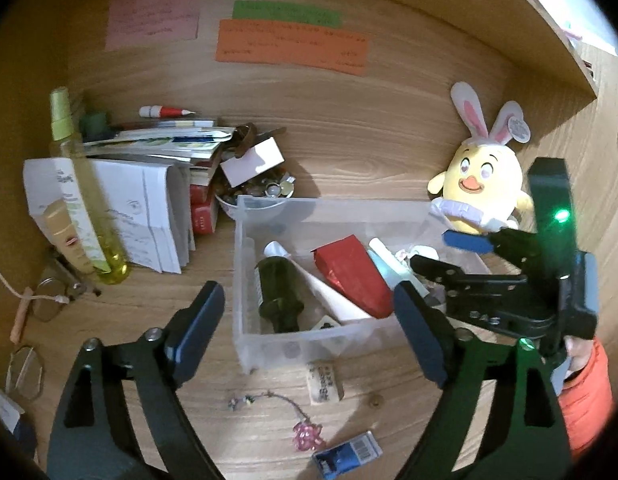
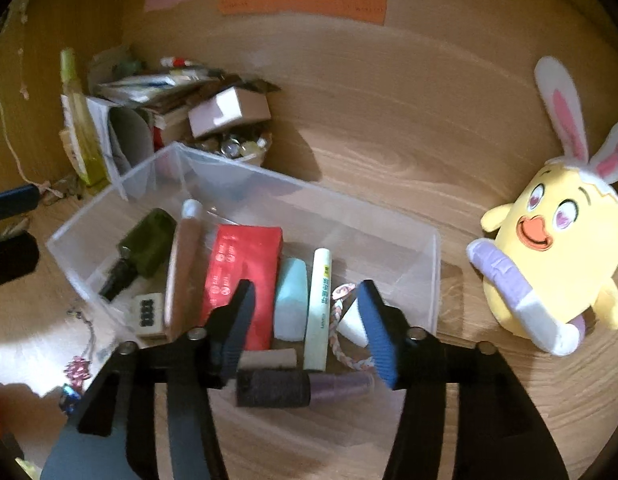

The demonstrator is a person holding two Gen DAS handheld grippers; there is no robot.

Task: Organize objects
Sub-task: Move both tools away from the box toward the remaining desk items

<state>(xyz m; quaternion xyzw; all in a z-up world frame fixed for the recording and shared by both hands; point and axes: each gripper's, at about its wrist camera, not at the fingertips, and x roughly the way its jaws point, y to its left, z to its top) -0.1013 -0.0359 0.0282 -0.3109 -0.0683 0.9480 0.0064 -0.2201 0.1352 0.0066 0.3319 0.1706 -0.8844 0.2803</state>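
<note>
1. Left tongs: jaws wide apart, nothing between the pads. They straddle the near left part of the clear plastic bin, above it and not touching.
2. Right tongs: jaws partly apart, gripping nothing. They hang over the bin's near right end; a small dark-capped purple bottle lies just below and between the fingers, no pad pressing on it. Whether it sits inside the bin wall or on the desk I cannot tell.
3. In the left view the right tongs show at the bin's right end, one blue pad raised, with an orange sleeve behind.
4. Bin: rectangular, see-through, open top, standing on the wood-grain desk.
5. Contents from left: dark green bottle lying down, white-capped tube, red packet, pale mint block, white-green stick, braided pink cord, a white wedge, a small tile with dark marks.
6. Still loose on the desk in front of the bin: stamped block, pink charm on a chain, blue barcoded packet.
7. Behind the bin: a bowl of small stones with a small box on top, next to a stack of papers and books and a yellow spray bottle.
8. Yellow chick plush with bunny ears sits beside the bin's far right corner.
</note>
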